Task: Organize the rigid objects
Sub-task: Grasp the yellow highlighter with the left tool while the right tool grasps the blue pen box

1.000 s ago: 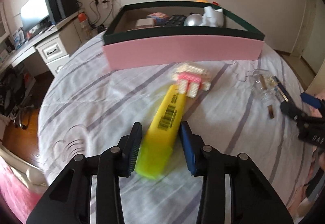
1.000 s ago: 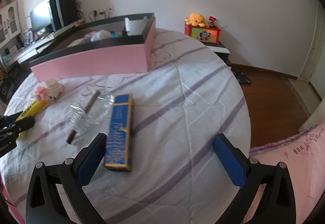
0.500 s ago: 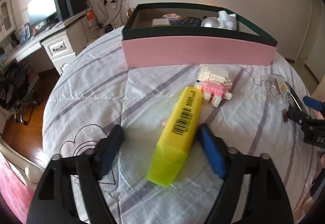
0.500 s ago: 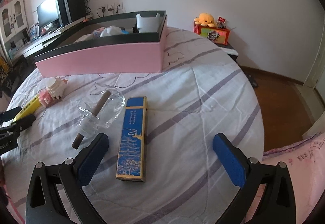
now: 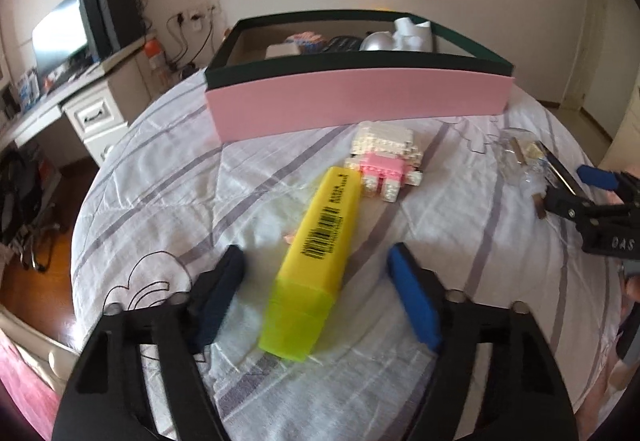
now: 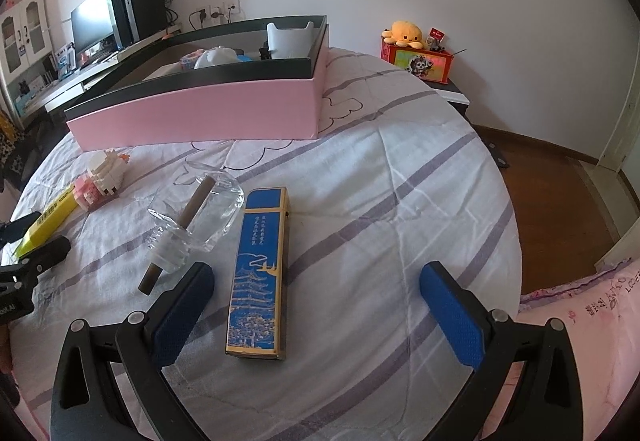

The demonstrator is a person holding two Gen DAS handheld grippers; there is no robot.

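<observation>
Yellow plastic catches our eye first: the highlighter point(image 5: 318, 265) lies flat on the bed point(image 5: 168, 177), between the pads of our left tool point(image 5: 316, 297), which touch neither side of it as the jaws close in. Its far end sits just beside a pink-and-white brick model point(image 5: 386, 165), which lies near the pink box point(image 5: 356, 107) at the bed's far edge; we see several items already inside that box. Our right tool point(image 6: 316, 315) hangs wide apart over a long blue carton point(image 6: 258, 277) that lies flat on the bed, gripping nothing. Just beside the carton rests a clear glass bottle point(image 6: 196, 219) with a brown stick point(image 6: 176, 237) lying across it.
</observation>
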